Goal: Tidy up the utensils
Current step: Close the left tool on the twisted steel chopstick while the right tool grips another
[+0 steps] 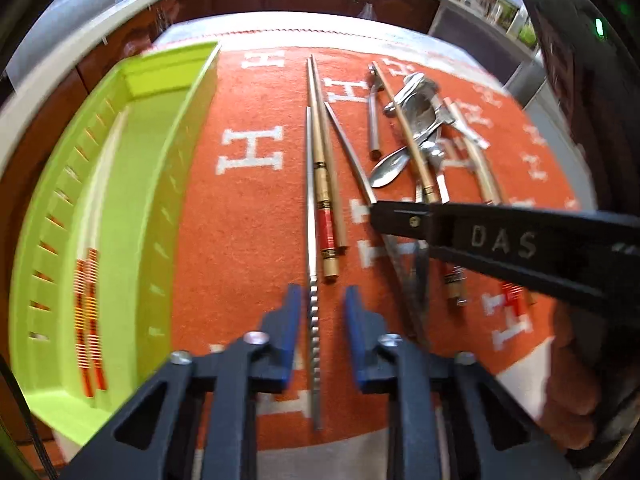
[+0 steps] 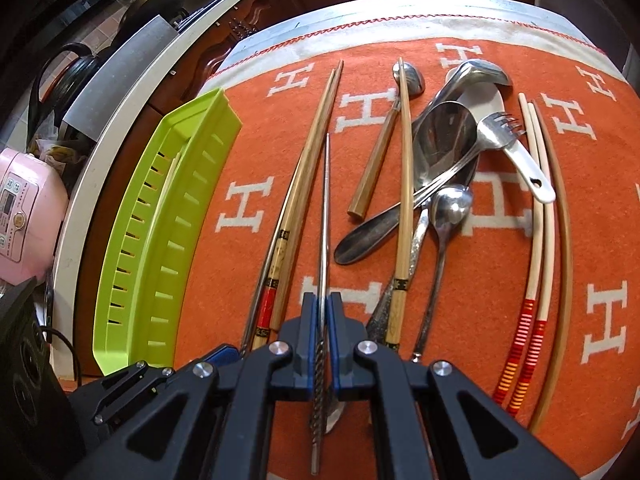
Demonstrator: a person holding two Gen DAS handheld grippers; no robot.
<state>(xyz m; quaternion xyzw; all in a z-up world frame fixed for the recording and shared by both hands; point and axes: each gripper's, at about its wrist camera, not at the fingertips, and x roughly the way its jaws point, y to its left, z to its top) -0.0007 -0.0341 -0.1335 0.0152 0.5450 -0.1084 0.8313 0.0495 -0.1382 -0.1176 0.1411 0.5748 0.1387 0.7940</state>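
Observation:
A lime green tray (image 1: 132,184) sits left of an orange H-patterned cloth (image 1: 248,216); a pair of red-striped chopsticks (image 1: 89,320) lies in it. My left gripper (image 1: 319,300) is open, its blue pads either side of a metal chopstick (image 1: 311,208) lying on the cloth. My right gripper (image 2: 323,308) is shut on another metal chopstick (image 2: 326,208); it reaches in from the right in the left wrist view (image 1: 500,236). Wooden chopsticks (image 2: 308,160), spoons (image 2: 444,140) and a fork (image 2: 496,128) lie piled on the cloth.
A white ceramic spoon (image 2: 520,168) and pale red-striped chopsticks (image 2: 536,240) lie right of the pile. The tray (image 2: 160,232) sits at the table's left edge. A pink rice cooker (image 2: 24,216) stands on the counter beyond.

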